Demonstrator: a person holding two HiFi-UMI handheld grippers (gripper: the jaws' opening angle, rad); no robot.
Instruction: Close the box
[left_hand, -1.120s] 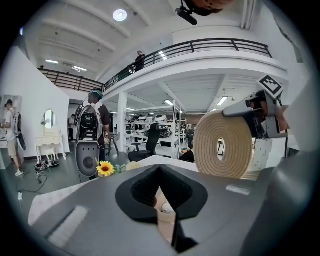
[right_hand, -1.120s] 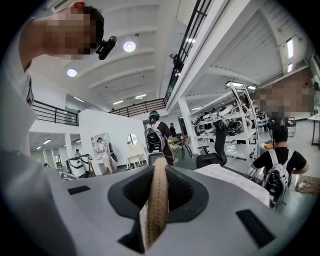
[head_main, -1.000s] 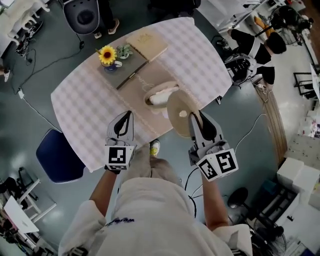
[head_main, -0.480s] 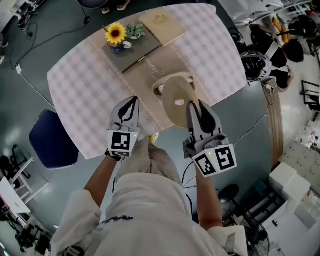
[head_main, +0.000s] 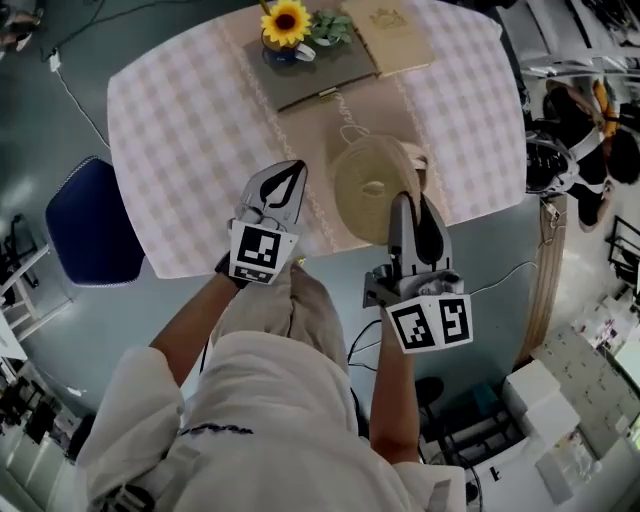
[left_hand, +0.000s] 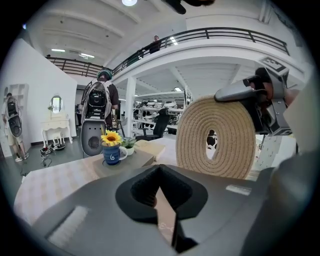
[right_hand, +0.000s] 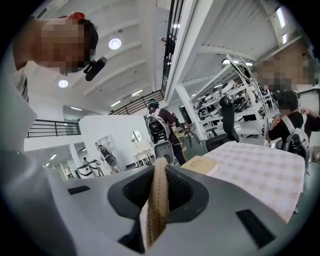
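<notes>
My right gripper (head_main: 405, 207) is shut on the near edge of a coiled rope lid (head_main: 372, 185), an oval with a small hole in its middle. The lid is held tilted above the woven box; only a sliver of the box's rim (head_main: 418, 162) shows at the lid's right edge. Seen from the right gripper view, the lid's edge (right_hand: 159, 200) runs straight between the jaws. From the left gripper view the lid (left_hand: 215, 135) stands nearly on edge, with the right gripper (left_hand: 250, 92) at its top. My left gripper (head_main: 290, 175) hovers left of the lid, shut and holding nothing.
A checked tablecloth (head_main: 180, 120) covers the table, with a beige runner under the box. At the back stand a sunflower in a blue mug (head_main: 286, 25), a grey board (head_main: 320, 78) and a tan book (head_main: 390, 35). A blue chair (head_main: 90, 225) is at the left.
The lid has swung from beside the box to over it, so the open box no longer shows. Both grippers sit farther over the table.
</notes>
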